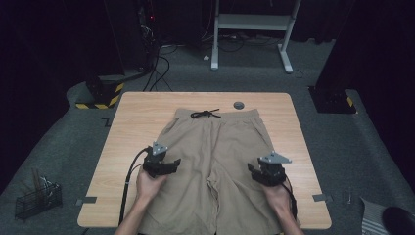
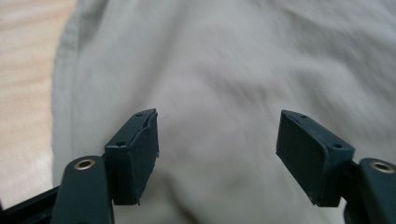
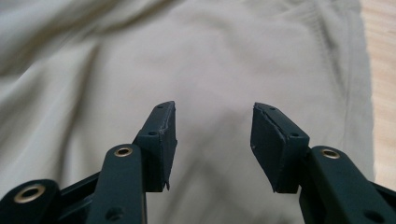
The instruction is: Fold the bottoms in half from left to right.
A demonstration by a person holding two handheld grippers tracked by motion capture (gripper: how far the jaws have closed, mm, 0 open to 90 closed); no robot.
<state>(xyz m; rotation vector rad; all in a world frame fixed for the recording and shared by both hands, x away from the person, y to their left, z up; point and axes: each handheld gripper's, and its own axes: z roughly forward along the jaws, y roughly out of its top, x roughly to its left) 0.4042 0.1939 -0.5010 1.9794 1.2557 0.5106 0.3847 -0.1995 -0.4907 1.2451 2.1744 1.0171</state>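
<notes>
High view showed us a pair of beige shorts lying flat on the wooden bench, waistband on the far side, legs toward the person. We judged the cloth light, soft and limp, so it would sag and fold when lifted; the side seams or the hems seemed the best places to pinch.

At the left, the left tongs hovered over the left leg, jaws apart with nothing between them. At the right, the right tongs stood over the right leg, also open and empty.

Around them we saw a black drawstring at the waist and a small round disc beyond it. Nothing blocked the way.
</notes>
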